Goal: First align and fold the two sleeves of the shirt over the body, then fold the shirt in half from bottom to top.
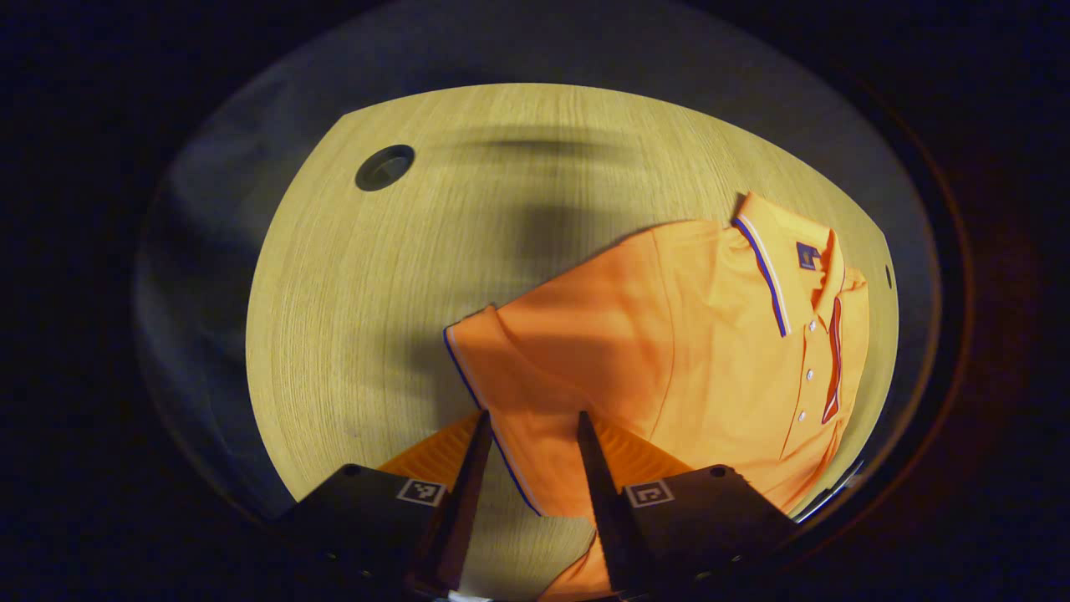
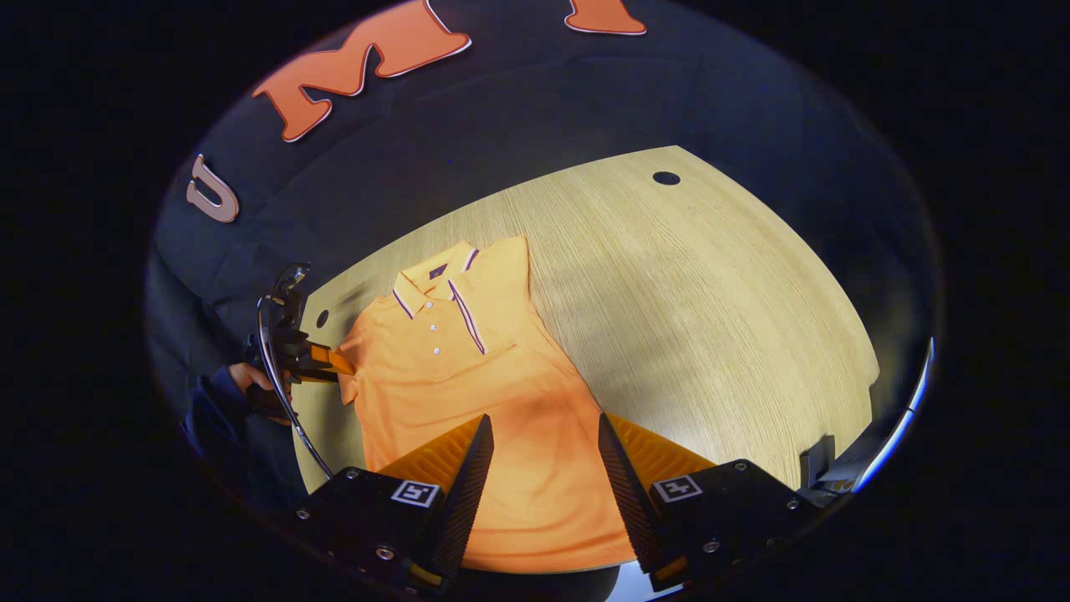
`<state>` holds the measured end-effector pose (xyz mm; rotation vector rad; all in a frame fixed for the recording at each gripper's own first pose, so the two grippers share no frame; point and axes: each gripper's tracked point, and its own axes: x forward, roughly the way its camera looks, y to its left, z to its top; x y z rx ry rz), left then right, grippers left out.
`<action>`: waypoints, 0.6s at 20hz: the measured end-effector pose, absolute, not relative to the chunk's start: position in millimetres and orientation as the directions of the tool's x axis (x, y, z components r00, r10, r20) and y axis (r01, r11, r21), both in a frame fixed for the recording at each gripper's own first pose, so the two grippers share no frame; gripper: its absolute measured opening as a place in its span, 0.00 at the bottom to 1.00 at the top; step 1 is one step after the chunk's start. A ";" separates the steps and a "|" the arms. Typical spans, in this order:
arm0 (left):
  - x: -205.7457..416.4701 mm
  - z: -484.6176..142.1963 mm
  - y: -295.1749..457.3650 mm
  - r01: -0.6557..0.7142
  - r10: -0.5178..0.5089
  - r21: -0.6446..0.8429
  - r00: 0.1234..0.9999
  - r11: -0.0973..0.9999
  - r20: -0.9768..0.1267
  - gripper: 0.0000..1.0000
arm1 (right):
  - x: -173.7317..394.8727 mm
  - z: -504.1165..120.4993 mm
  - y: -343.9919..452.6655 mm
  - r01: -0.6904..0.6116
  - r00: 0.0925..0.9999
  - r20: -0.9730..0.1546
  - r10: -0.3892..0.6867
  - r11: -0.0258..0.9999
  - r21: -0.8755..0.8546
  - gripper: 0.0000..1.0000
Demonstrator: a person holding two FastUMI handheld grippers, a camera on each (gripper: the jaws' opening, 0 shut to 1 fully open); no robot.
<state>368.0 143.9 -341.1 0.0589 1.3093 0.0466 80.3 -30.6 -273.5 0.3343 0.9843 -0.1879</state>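
An orange polo shirt (image 2: 468, 393) lies flat on the wooden table (image 2: 710, 318), collar far and hem near in the right gripper view. One sleeve (image 2: 497, 293) lies folded over the chest, its trimmed cuff beside the button placket. The other sleeve (image 1: 535, 376) is spread out sideways, and its striped cuff runs between the fingers of my left gripper (image 1: 532, 426), which is open around it. In the right gripper view a hand holds that left gripper (image 2: 328, 361) at the sleeve's end. My right gripper (image 2: 543, 428) hovers open over the shirt's lower body.
The table has a round cable hole (image 1: 384, 167) at a far corner and another hole (image 2: 666, 178) at the opposite corner. Black cloth wall stands behind the table. Bare wood (image 1: 401, 276) stretches beside the spread sleeve.
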 end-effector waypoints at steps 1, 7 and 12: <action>366.3 -339.2 142.2 0.009 0.065 0.069 0.254 0.998 -0.965 0.42 | 79.2 -275.2 -29.7 0.302 0.541 -0.841 -0.001 0.933 0.193 0.78; 365.7 -334.7 134.3 -0.005 0.008 0.007 0.299 1.000 -0.954 0.09 | 71.9 -278.3 -40.7 0.316 0.534 -0.846 0.004 0.927 0.204 0.78; 371.3 -291.6 112.7 0.067 0.019 0.048 0.380 0.997 -0.925 0.02 | 74.3 -276.5 -47.8 0.328 0.539 -0.842 0.018 0.916 0.230 0.78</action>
